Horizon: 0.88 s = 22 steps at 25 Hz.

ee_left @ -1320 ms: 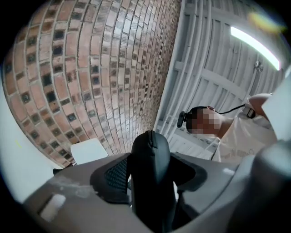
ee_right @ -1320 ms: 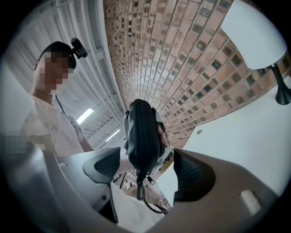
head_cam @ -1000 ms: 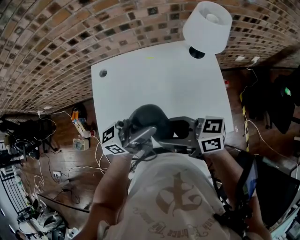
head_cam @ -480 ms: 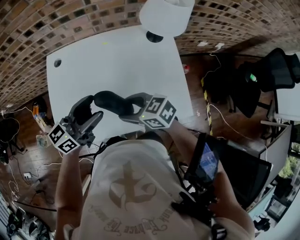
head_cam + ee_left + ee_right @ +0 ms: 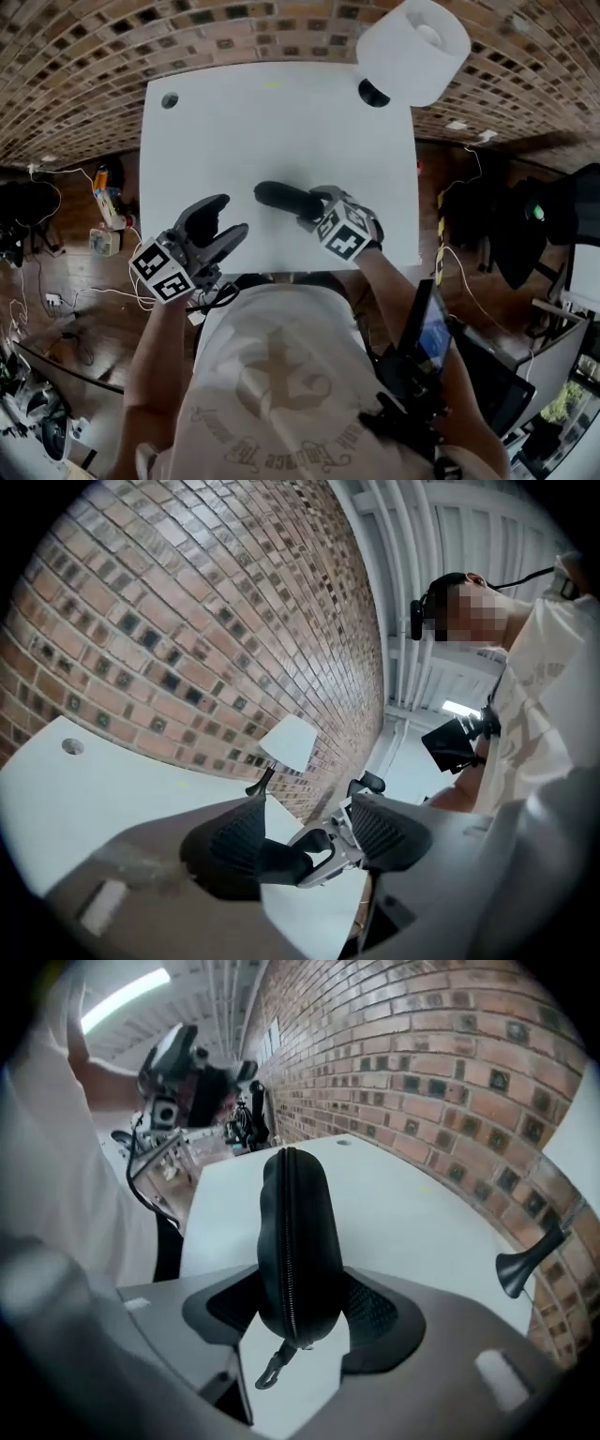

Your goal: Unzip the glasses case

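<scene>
The black glasses case [image 5: 281, 196] is over the near half of the white table [image 5: 281, 122]. My right gripper [image 5: 314, 206] is shut on its right end. In the right gripper view the case [image 5: 291, 1232] stands on edge between the pads, with the closed zip running along its top. The zip puller [image 5: 270, 1370] hangs from the near end. My left gripper [image 5: 234, 214] is to the left of the case, apart from it. Its jaws have just been closing a little but stand open with nothing between them. In the left gripper view, the case [image 5: 267, 860] shows beyond the left gripper [image 5: 305, 825].
A white-shaded lamp [image 5: 412, 52] stands at the table's far right corner, and a cable hole [image 5: 169, 99] is at the far left corner. A brick wall runs behind the table. Cables and clutter lie on the wooden floor to the left [image 5: 103, 211].
The left gripper has come away from the case to the left and lower. The right gripper has carried the case down and out over the table.
</scene>
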Each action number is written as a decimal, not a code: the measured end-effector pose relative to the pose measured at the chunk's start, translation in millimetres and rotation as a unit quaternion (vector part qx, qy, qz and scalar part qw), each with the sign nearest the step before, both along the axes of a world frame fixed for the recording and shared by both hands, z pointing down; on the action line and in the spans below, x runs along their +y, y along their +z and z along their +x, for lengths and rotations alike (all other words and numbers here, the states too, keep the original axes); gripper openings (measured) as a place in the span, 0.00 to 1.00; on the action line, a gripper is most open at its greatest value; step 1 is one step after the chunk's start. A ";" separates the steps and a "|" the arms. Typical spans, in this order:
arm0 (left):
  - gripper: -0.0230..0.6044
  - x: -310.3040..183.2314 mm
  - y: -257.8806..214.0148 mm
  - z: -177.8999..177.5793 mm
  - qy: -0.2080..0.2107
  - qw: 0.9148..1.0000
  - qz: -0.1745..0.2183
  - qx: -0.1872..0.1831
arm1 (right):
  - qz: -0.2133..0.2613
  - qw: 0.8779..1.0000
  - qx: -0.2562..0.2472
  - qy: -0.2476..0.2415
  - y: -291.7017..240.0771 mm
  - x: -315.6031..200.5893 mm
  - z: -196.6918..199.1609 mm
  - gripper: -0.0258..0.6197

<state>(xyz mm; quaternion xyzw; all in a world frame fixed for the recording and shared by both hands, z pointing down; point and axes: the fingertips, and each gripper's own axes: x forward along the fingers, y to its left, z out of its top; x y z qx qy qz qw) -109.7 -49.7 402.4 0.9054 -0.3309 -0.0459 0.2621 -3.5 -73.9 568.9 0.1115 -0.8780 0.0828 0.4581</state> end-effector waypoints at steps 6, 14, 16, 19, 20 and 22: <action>0.52 0.0 0.1 -8.8 -0.012 1.000 0.002 -0.011 | 0.126 0.988 0.085 -0.005 22.4 -47.1 4.3 0.46; 0.51 11.8 3.5 -26.4 -0.053 0.998 -0.005 -0.022 | 0.234 0.949 0.196 -0.073 51.8 -70.7 17.3 0.47; 0.51 13.4 4.3 -29.2 -0.059 0.998 -0.006 -0.020 | 0.227 0.951 0.193 -0.079 54.1 -62.7 16.7 0.51; 0.51 14.2 5.0 -30.5 -0.063 0.998 -0.006 -0.018 | 0.196 0.964 0.167 -0.071 50.8 -49.3 14.0 0.57; 0.51 14.3 5.4 -29.8 -0.062 0.998 -0.006 -0.017 | 0.186 0.968 0.156 -0.067 47.7 -45.8 13.2 0.59; 0.51 14.9 6.3 -27.8 -0.061 0.998 -0.007 -0.016 | 0.169 0.975 0.133 -0.060 40.9 -40.6 12.2 0.62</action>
